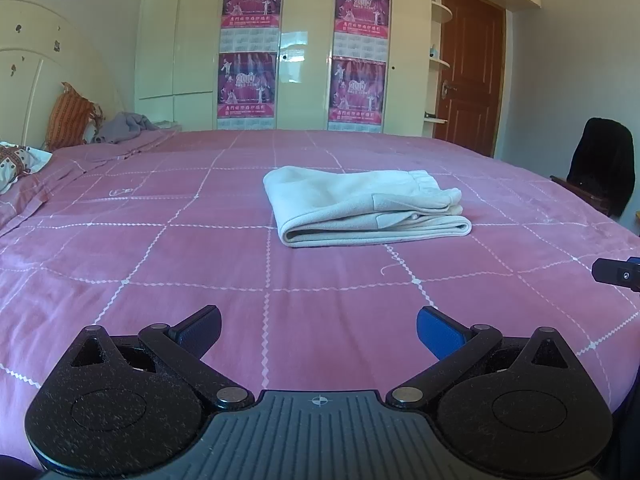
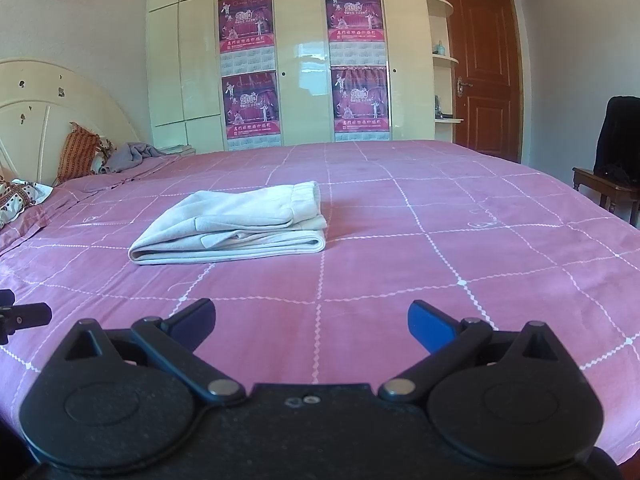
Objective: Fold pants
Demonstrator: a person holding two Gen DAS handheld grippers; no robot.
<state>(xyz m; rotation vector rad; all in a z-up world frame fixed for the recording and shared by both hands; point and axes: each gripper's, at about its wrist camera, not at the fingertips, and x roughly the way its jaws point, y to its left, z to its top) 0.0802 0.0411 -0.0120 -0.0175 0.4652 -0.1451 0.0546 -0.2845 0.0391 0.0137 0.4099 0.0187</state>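
Cream pants (image 1: 368, 208) lie folded into a compact stack in the middle of the pink checked bedspread (image 1: 200, 280), waistband toward the far right. My left gripper (image 1: 319, 330) hovers open near the bed's front edge, well short of the pants, with nothing between its fingers. In the right wrist view the same folded pants (image 2: 232, 226) sit ahead and to the left. My right gripper (image 2: 311, 326) is also open and empty, back from the stack. Each gripper's tip shows at the other view's edge: right gripper (image 1: 618, 274), left gripper (image 2: 24, 314).
Pillows (image 1: 68, 120) and a grey crumpled cloth (image 1: 124, 126) lie by the headboard at the far left. A wardrobe with posters (image 1: 248, 52) stands behind the bed. A brown door (image 1: 468, 72) is at the back right, and a chair with a dark garment (image 1: 604, 164) beside the bed.
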